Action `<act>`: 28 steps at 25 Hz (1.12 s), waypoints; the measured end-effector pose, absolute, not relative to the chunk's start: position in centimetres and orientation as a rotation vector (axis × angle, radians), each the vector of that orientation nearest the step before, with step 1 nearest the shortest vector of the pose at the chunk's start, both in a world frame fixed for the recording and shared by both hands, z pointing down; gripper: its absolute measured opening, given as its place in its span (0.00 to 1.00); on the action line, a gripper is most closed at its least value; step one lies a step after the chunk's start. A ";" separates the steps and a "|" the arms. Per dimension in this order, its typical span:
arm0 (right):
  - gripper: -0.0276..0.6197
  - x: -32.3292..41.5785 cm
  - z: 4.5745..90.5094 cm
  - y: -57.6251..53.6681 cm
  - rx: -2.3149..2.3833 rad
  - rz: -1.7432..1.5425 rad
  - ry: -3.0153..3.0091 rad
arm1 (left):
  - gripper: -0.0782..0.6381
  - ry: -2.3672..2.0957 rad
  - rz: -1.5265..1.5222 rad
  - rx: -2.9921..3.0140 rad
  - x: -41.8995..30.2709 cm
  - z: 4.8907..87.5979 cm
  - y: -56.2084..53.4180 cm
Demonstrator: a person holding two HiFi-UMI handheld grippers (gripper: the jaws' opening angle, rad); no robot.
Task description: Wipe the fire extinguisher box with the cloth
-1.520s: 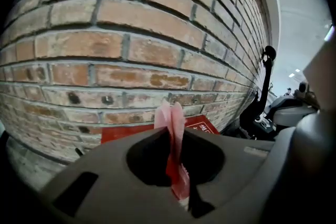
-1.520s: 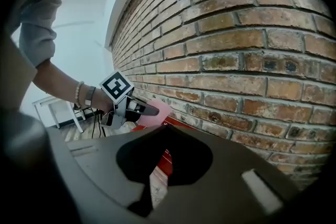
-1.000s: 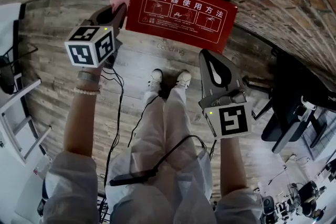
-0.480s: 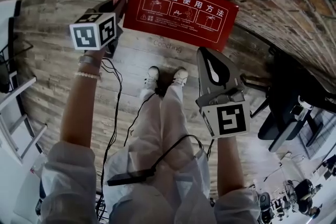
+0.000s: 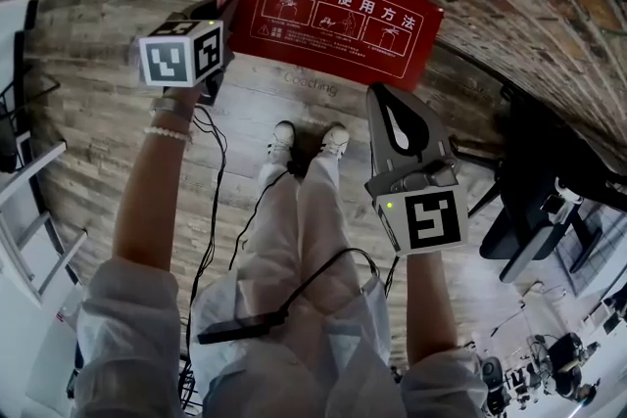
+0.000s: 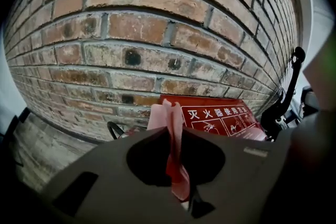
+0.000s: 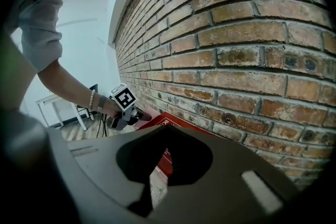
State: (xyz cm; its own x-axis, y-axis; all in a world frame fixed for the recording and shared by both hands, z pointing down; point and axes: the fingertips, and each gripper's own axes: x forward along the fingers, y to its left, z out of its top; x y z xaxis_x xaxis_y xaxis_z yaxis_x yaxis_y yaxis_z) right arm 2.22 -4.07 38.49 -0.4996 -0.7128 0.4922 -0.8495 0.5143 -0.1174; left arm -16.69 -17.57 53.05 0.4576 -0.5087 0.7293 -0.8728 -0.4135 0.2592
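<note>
Two grippers: left gripper [image 6: 171, 132] clamped on pink cloth [image 6: 164, 117] at left end of red fire extinguisher box [image 5: 338, 15] against brick wall [image 6: 157, 29]; right gripper [image 5: 383, 99], jaws together on nothing, near box's right end

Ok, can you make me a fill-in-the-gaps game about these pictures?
The left tool pinches a pink ____.
The box with white writing is coloured ____.
The wall behind the box is made of ____.
The right tool is shut and holds ____.
Missing words: cloth, red, bricks, nothing.
</note>
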 end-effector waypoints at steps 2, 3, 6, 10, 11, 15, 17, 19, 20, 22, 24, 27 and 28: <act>0.05 2.4 38.6 -4.1 1.290 0.494 -2.373 | 0.12 -1.148 0.747 2.074 -16.7 53.2 -17.6; 0.05 2.4 38.6 -4.0 1.290 0.494 -2.371 | 0.12 -1.149 0.745 2.070 -16.6 53.3 -17.6; 0.05 2.6 38.7 -4.0 1.295 0.496 -2.371 | 0.12 -1.153 0.746 2.063 -16.5 53.5 -17.6; 0.05 2.9 38.8 -3.8 1.300 0.504 -2.370 | 0.12 -1.146 0.750 2.059 -16.2 53.6 -17.6; 0.05 3.0 38.8 -3.9 1.302 0.507 -2.369 | 0.12 -1.141 0.750 2.058 -16.0 53.6 -17.6; 0.05 3.4 38.7 -3.9 1.309 0.506 -2.370 | 0.12 -1.117 0.752 2.046 -15.0 53.6 -17.5; 0.05 3.6 38.7 -3.8 1.311 0.505 -2.371 | 0.12 -1.108 0.757 2.043 -14.4 53.7 -17.3; 0.05 3.9 38.7 -3.7 1.318 0.506 -2.370 | 0.12 -1.097 0.763 2.045 -13.6 53.8 -17.1; 0.05 4.0 38.7 -3.6 1.321 0.507 -2.369 | 0.12 -1.089 0.763 2.048 -13.2 53.8 -17.0; 0.05 4.3 38.7 -3.5 1.326 0.510 -2.369 | 0.12 -1.071 0.754 2.053 -12.2 53.9 -16.8; 0.05 4.6 38.9 -3.4 1.333 0.515 -2.365 | 0.12 -1.048 0.739 2.056 -11.1 53.9 -16.7; 0.05 5.1 39.1 -3.1 1.345 0.525 -2.360 | 0.12 -1.021 0.734 2.067 -9.6 53.8 -16.4; 0.05 5.3 39.1 -3.0 1.348 0.528 -2.359 | 0.12 -1.017 0.733 2.071 -9.1 53.8 -16.4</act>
